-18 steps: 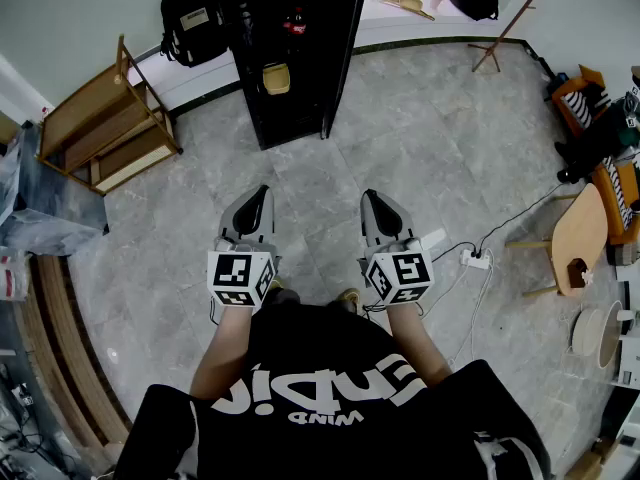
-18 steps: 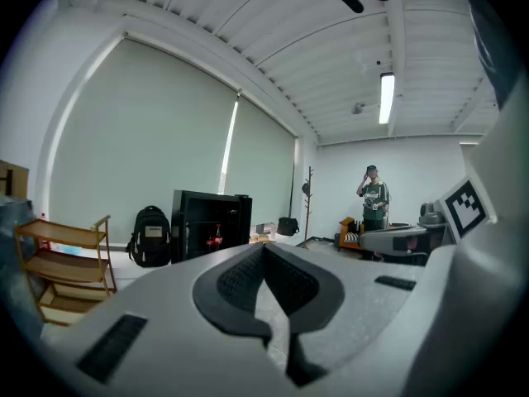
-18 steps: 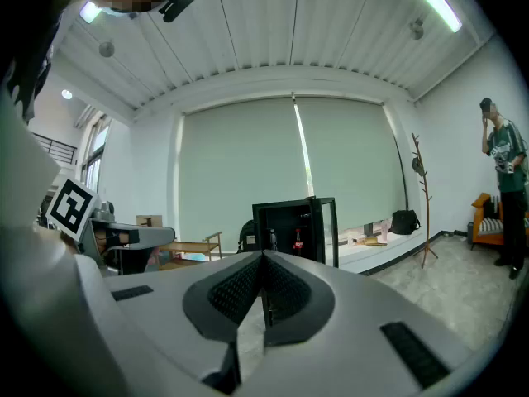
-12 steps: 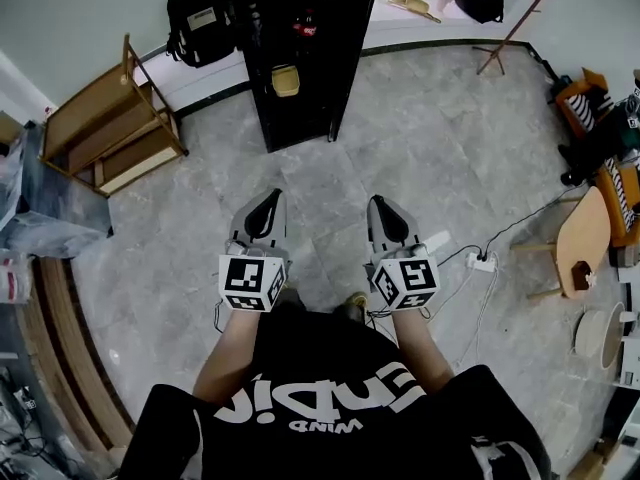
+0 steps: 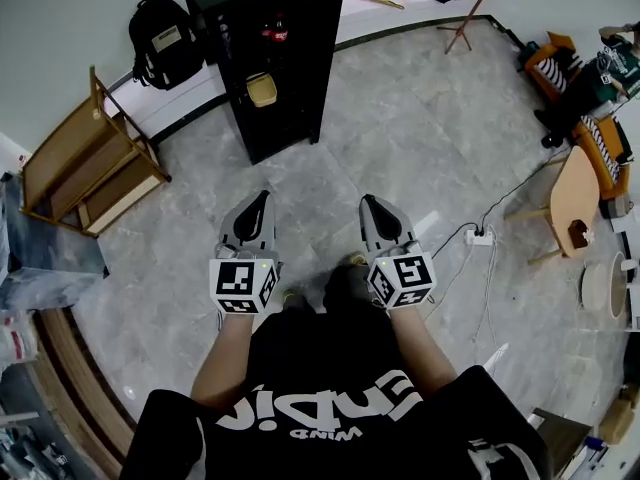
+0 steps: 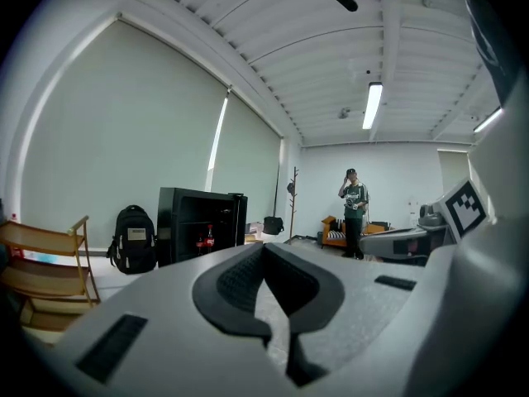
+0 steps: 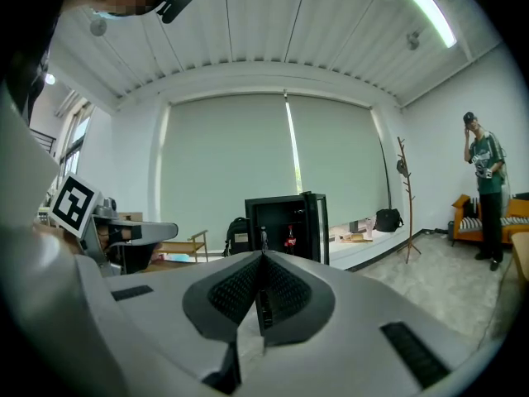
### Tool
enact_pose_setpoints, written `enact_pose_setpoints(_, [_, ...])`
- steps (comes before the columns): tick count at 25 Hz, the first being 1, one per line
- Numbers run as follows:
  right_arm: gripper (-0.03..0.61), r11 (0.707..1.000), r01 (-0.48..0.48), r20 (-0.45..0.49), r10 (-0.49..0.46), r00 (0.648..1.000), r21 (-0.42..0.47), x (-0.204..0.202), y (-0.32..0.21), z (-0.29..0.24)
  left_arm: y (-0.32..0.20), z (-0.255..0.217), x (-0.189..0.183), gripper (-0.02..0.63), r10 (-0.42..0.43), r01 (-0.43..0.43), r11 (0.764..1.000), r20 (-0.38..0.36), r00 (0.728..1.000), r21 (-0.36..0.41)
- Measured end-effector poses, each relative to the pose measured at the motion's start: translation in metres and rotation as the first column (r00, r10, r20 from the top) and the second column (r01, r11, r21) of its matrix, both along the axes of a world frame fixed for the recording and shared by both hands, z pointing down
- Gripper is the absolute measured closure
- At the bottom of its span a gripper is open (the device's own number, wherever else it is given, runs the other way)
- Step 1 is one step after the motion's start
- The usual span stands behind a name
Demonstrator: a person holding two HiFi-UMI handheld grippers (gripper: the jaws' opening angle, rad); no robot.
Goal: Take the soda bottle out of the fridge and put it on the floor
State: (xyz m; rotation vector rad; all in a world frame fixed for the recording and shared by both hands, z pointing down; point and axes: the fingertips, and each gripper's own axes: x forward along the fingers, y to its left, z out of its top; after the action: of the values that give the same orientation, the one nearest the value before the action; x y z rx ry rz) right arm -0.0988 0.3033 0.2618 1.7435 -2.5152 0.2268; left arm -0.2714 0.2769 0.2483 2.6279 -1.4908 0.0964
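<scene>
**A:** What is the person wearing?

**B:** A black short-sleeved T-shirt (image 5: pixel 330 368). It fills the bottom middle of the head view and has large white lettering across the chest, seen upside down from this angle.

**A:** And the tools at the end of the arms?

**B:** The left claw (image 5: pixel 261 196) and right claw (image 5: pixel 369 201) match. Both are pale grey moulded shells tapering to a point, with a black inlay along the top. At the near end, the left cube (image 5: pixel 242 286) and right cube (image 5: pixel 402 280) are white, printed with black square markers.

**A:** Anything more close up?

**B:** In the gripper views, black ribbed pads (image 6: pixel 240 281) line the inner faces. Small black slots sit in the grey plastic at either side.
</scene>
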Motion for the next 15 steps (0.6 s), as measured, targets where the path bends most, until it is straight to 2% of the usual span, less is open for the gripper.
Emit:
enact_pose_setpoints(6, [0.555, 1.000, -0.027, 0.010, 0.027, 1.000, 0.004, 0.009, -0.023, 0.014, -0.032, 0.007, 0.004, 0.606, 0.006, -0.006, 1.000, 0.002, 1.000, 0.011])
enact_pose_setpoints(15, [0.555, 1.000, 0.006, 0.026, -0.006, 1.000, -0.007, 0.019, -0.102, 0.023, -0.108, 0.008, 0.016, 0.606, -0.021, 0.021, 1.000, -0.004, 1.000, 0.011])
